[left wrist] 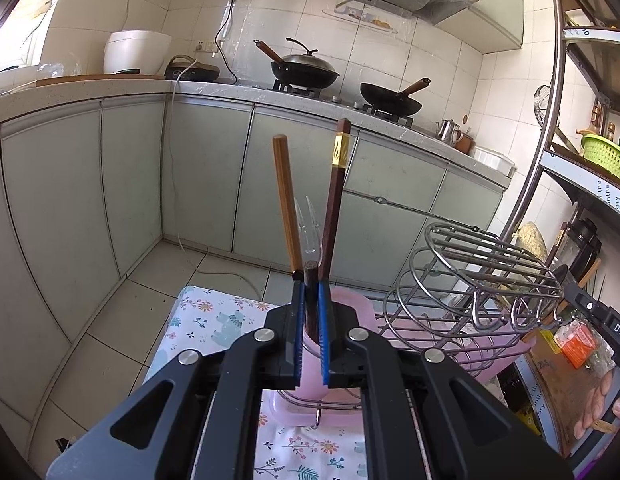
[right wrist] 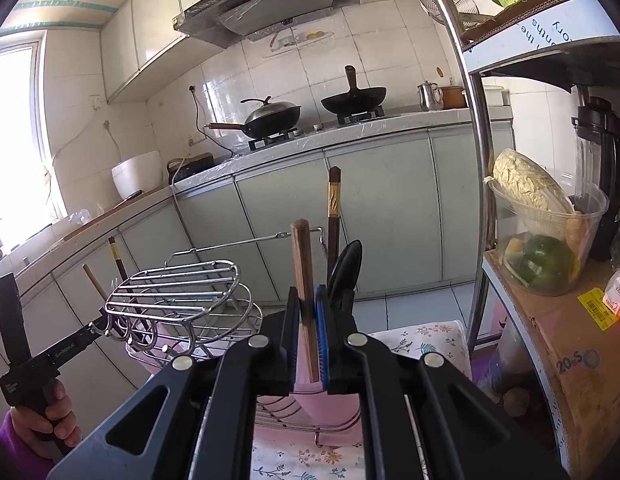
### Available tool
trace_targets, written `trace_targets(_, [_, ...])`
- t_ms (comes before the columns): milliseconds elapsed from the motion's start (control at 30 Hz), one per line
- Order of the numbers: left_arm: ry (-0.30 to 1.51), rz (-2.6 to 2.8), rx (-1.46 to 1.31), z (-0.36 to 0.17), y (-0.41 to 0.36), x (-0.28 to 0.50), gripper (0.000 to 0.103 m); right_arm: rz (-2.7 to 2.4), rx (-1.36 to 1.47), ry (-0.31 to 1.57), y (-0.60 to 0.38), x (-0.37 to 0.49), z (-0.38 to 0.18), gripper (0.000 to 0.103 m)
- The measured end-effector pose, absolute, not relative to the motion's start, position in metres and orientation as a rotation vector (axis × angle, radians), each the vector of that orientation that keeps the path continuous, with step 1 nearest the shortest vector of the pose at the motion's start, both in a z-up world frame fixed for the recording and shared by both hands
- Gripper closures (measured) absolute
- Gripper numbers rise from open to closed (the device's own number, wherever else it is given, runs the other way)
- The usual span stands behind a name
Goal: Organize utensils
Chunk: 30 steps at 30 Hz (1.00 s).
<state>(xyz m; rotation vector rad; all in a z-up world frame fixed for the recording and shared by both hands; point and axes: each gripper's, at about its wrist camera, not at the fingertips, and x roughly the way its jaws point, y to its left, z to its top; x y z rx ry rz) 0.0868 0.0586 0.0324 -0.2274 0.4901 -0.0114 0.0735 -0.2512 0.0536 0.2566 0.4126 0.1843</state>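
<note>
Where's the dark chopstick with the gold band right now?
In the left wrist view, the gold-banded chopstick stands upright, gripped in the left gripper beside a lighter chopstick.

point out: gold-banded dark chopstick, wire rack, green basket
gold-banded dark chopstick (left wrist: 336,196), left wrist view, on the dark shaft below the gold band.
wire rack (right wrist: 178,292), right wrist view, on the flat top grid of bars.
green basket (left wrist: 603,157), left wrist view, on its slotted side wall.
</note>
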Motion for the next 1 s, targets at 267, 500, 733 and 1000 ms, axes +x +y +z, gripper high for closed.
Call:
trace_targets(267, [0.499,-0.006,-0.227,0.032,0.057,0.087,0.095,0.195,0.241,0.440,-0.248,0.075,0.048,0.089])
trace_targets(500, [0.506,0.001,-0.240,0.030,0.061,0.085,0.078,0.208,0.239,0.446,-0.244,0.073,0.044,0.080])
trace_targets(733, [0.494,0.000,-0.245,0.033,0.062,0.080,0.065,0.217,0.231,0.460,-0.239,0.070,0.042,0.078])
trace_targets(1000, [0.488,-0.008,-0.240,0.036,0.060,0.076,0.062,0.239,0.231,0.445,-0.235,0.061,0.042,0.062])
